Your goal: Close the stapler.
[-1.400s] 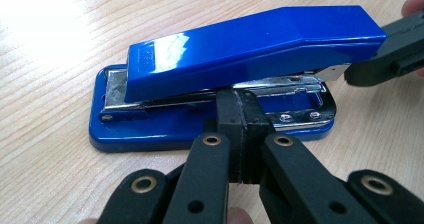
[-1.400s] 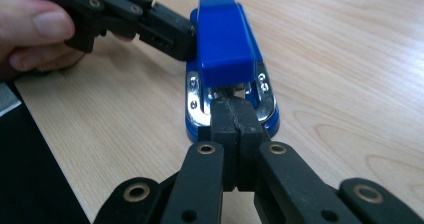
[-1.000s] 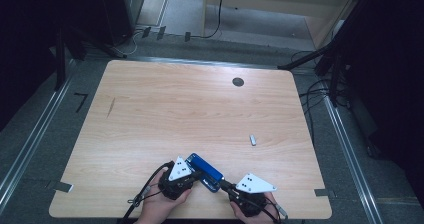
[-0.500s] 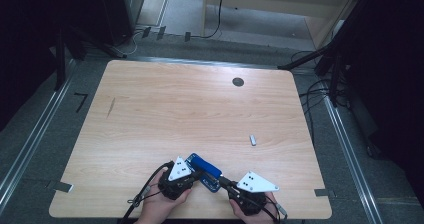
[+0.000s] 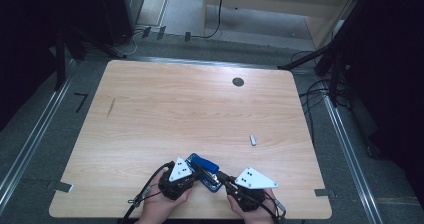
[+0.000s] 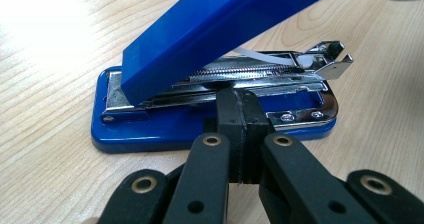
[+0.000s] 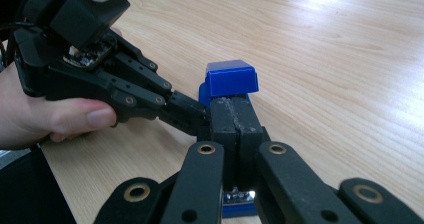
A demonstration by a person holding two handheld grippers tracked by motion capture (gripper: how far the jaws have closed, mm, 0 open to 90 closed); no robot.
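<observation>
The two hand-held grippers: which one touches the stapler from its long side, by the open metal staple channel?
The left hand-held gripper: its shut tips meet the blue stapler side-on, below the raised lid. The right hand-held gripper comes at one end.

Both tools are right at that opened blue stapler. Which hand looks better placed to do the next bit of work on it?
Probably the left. The left hand-held gripper, jaws shut, points at the stapler's exposed metal staple track under the raised top. The right hand-held gripper, also shut, sits at the stapler's end, seemingly steadying it.
</observation>
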